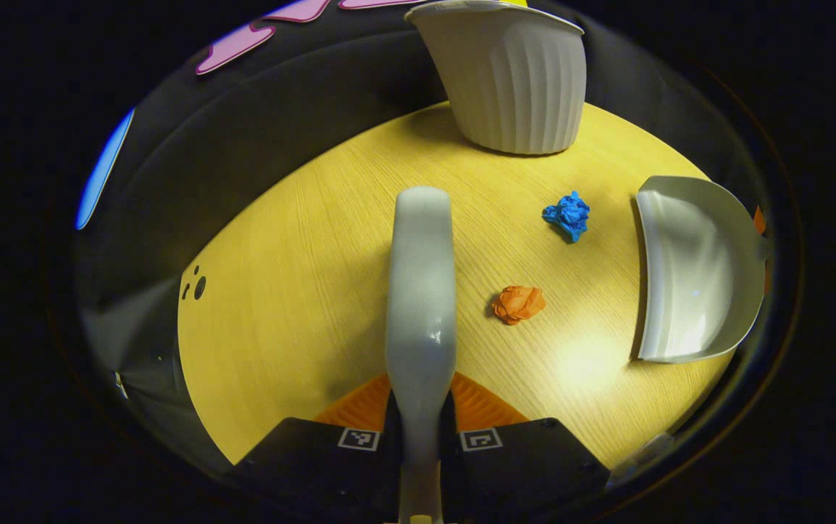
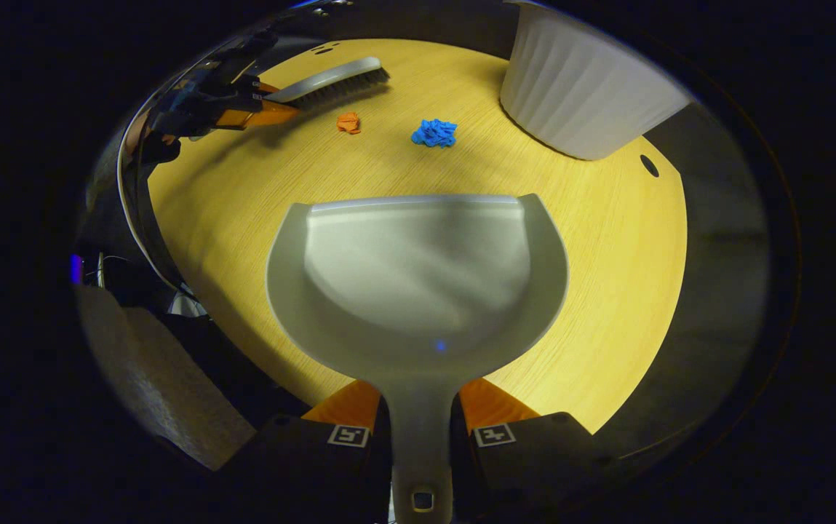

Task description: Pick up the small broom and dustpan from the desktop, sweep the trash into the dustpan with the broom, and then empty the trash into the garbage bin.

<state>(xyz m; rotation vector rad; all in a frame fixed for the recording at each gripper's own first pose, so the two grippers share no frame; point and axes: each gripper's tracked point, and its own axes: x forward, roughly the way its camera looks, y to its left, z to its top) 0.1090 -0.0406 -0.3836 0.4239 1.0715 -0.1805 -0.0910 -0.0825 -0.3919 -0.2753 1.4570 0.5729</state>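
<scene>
Broom (image 1: 421, 291) pinched in left tool (image 1: 421, 429) | dustpan (image 2: 418, 276) in right tool (image 2: 421, 429) | risk: orange wad (image 1: 519, 303) skips past if I flick hard

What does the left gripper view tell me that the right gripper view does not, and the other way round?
Left gripper view: the broom from its smooth back, held in the left gripper, and the dustpan side-on. Right gripper view: the bristles, and the dustpan's empty inside, its handle in the right gripper. Both: the white bin, the blue paper ball, the orange paper ball, the wooden table.
</scene>
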